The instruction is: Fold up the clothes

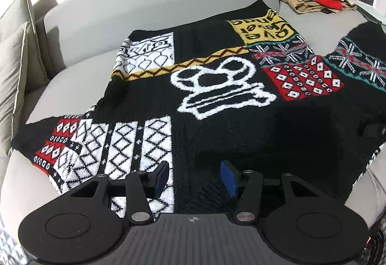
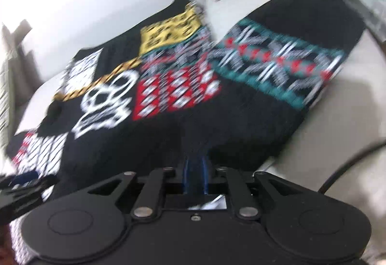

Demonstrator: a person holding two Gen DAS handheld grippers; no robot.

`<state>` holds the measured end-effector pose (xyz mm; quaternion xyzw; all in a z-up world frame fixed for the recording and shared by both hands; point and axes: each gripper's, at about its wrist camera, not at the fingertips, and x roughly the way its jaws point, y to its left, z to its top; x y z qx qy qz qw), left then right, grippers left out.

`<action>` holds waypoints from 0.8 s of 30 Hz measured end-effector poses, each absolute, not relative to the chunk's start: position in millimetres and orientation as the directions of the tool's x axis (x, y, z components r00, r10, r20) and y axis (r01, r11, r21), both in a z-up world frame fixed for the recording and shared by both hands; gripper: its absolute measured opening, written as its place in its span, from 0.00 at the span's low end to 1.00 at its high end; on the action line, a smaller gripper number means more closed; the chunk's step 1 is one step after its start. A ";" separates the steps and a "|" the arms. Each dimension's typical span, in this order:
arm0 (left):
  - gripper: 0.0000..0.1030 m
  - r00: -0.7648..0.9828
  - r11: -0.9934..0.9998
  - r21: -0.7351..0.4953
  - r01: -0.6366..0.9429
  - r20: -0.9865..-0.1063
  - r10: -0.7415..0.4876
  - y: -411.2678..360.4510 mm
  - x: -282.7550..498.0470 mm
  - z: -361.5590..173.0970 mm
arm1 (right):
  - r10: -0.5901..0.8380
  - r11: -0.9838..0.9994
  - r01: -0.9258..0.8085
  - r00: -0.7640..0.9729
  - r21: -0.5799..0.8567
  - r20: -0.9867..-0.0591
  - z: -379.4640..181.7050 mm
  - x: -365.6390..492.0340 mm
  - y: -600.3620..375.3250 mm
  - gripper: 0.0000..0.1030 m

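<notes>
From my left wrist view, the only lettering I can find sits on the mustard-yellow knitted patch [image 1: 261,28] of the black patchwork-pattern knit sweater [image 1: 217,125] spread on the grey sofa [image 1: 108,31]. The black letters stand upside down to my camera, in about three rows; the nearest row looks like "OVE", and the rest I cannot make out with any confidence. A white patch with black outlines [image 1: 154,48] carries a small framed mark that may be letters, too small to read. In my right wrist view the same yellow patch [image 2: 172,32] is smeared by blur, so nothing reads there.
</notes>
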<state>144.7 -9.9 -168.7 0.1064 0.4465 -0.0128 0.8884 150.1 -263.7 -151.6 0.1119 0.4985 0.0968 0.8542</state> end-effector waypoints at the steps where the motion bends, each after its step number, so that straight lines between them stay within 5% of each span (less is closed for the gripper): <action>1: 0.50 0.598 0.977 0.181 0.112 -0.798 0.079 -12.0 145.8 -172.0 | 0.292 0.953 -0.072 0.479 0.294 -0.828 -154.5 145.8 -256.5 0.11; 12: 0.48 0.523 0.976 0.170 0.137 -0.849 0.074 -20.2 140.2 -183.1 | 0.329 0.944 -0.155 0.439 0.290 -0.836 -165.5 125.6 -231.5 0.12; 16: 0.56 0.536 0.975 0.167 0.148 -0.842 0.063 -26.1 128.4 -170.4 | 0.378 0.924 -0.128 0.431 0.360 -0.819 -150.9 116.2 -239.3 0.29; 24: 0.59 0.581 0.980 0.163 0.113 -0.811 0.068 3.9 113.8 -154.2 | 0.435 0.898 -0.154 0.466 0.413 -0.770 -144.4 107.6 -236.8 0.25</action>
